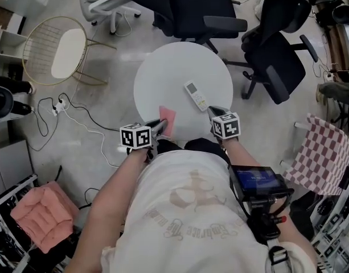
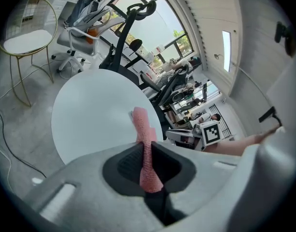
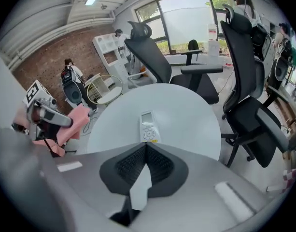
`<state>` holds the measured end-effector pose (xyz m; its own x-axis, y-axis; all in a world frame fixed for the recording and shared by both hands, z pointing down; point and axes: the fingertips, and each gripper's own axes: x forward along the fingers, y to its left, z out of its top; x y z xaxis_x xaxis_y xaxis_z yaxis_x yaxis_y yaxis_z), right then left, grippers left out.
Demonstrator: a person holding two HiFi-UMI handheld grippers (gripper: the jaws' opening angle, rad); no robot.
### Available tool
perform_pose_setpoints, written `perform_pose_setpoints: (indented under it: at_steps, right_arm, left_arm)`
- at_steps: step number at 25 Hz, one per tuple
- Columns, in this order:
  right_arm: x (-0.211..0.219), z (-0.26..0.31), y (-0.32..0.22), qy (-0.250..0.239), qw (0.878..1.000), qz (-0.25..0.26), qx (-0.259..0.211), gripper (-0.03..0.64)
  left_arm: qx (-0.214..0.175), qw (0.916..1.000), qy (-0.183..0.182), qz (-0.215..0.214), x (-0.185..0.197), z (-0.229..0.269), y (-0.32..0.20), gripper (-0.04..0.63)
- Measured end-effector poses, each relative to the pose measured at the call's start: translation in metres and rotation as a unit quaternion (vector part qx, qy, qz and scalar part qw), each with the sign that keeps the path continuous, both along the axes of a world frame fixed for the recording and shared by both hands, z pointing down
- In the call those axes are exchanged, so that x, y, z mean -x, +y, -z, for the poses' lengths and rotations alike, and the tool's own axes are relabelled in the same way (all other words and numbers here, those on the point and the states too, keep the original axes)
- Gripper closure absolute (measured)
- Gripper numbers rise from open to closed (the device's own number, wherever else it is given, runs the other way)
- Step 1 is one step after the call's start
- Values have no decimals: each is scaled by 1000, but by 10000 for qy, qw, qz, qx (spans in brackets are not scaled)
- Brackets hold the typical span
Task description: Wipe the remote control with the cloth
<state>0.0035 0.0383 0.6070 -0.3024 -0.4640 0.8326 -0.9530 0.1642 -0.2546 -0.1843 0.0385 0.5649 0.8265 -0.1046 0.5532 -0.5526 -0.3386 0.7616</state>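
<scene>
A white remote control lies on the right part of the round white table. My left gripper is at the table's near edge, shut on a pink cloth that sticks out past its jaws. In the left gripper view the cloth is pinched upright between the pads. My right gripper hovers just short of the remote's near end. In the right gripper view its jaws are shut with nothing between them. The remote lies just beyond the tips, and the cloth shows at the left.
Black office chairs stand behind and to the right of the table. A gold wire chair is at the left, with cables on the floor beside it. A checked cloth hangs at the right, and a pink cushion lies lower left.
</scene>
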Motion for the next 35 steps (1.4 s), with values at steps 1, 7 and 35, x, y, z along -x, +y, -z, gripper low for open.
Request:
perform_pose_setpoints:
  at_steps: [1,7,35]
  right_arm:
    - [2,8,1,-53,9999,-16,-121,612]
    - [11,52,15,-211,9963,-308,-771,612]
    - [-39,186,37,-678,9592,-163,-2742,611]
  left_arm:
    - [-99,9999,3,-48,2,2,-2,563]
    - [-655,9974,73,-304,14,20,-9,563]
    - [-2459,9650,103,-910,-68,108,3,563]
